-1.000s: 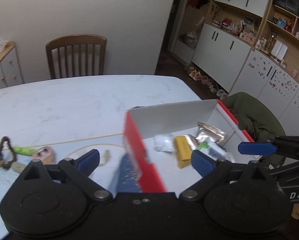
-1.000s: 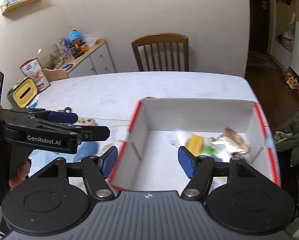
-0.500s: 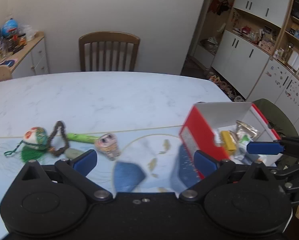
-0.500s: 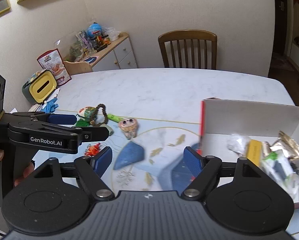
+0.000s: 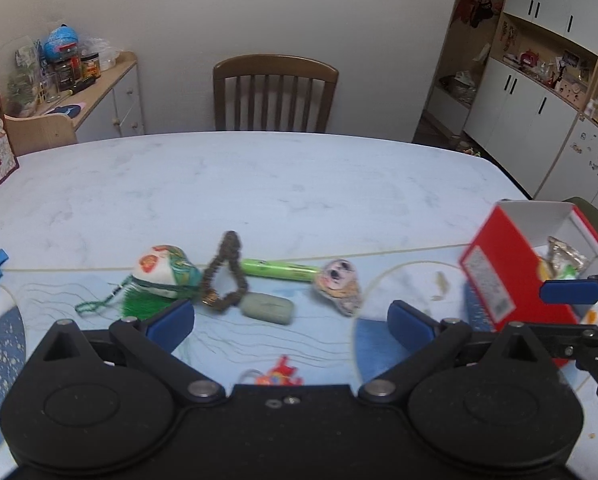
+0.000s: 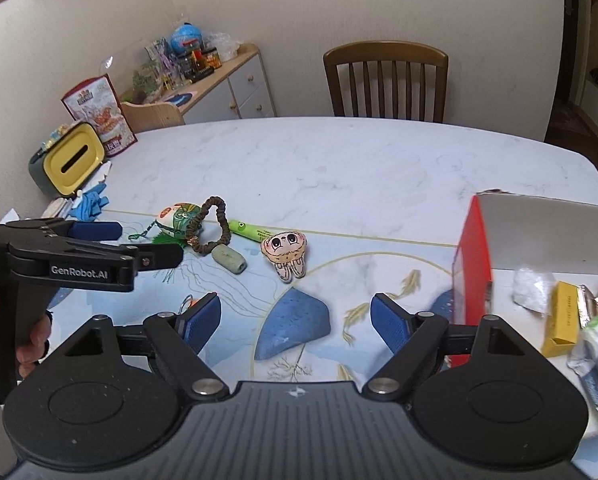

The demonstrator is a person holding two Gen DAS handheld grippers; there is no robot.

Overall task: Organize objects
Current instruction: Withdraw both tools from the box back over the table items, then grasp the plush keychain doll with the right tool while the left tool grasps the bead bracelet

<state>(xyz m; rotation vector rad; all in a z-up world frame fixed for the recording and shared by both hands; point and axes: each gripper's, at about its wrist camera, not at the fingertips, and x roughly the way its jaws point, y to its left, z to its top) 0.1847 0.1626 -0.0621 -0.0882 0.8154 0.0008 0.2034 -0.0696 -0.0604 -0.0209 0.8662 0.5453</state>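
Both grippers are between picks: the left gripper (image 5: 289, 322) and right gripper (image 6: 295, 322) hang empty with jaws spread wide over the table (image 6: 339, 160). Loose items lie in a cluster: a bead bracelet (image 6: 211, 230), green pen (image 6: 251, 231), greyish eraser-like block (image 6: 229, 259) and cartoon charm (image 6: 285, 252). The red-sided box (image 6: 473, 264) sits well right, partly filled. Next move: probably lower onto one item and close.

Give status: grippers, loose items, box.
Left gripper open, empty. Right gripper open, empty. Bead loop, green tube, cartoon charm loose on table; box right, part-filled. Path clear.
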